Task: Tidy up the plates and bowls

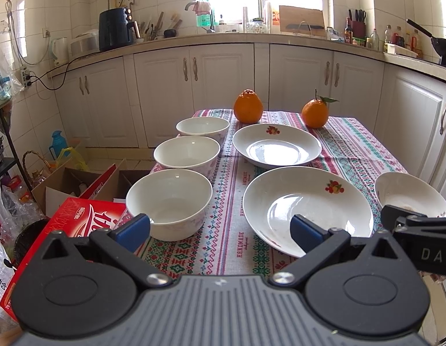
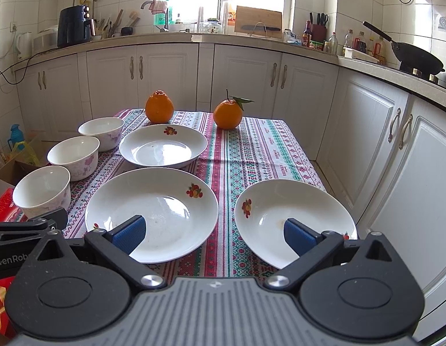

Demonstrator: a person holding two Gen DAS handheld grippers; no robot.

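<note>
Two round oranges (image 2: 159, 107) (image 2: 227, 114), one with a green leaf, sit apart at the far end of the patterned woven tablecloth (image 2: 263, 150); a red cardboard box (image 1: 79, 219) lies left of the worktop.

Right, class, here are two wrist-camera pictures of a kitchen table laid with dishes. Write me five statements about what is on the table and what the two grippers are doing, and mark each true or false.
1. Three bowls stand in a row along the left edge of the table. True.
2. The plates are already stacked in one pile. False: the three plates lie apart, each flat on the cloth.
3. Two oranges sit at the far end of the table. True.
4. The right gripper is shut on a plate. False: its fingers are spread wide and hold nothing.
5. The left gripper is open. True.
</note>
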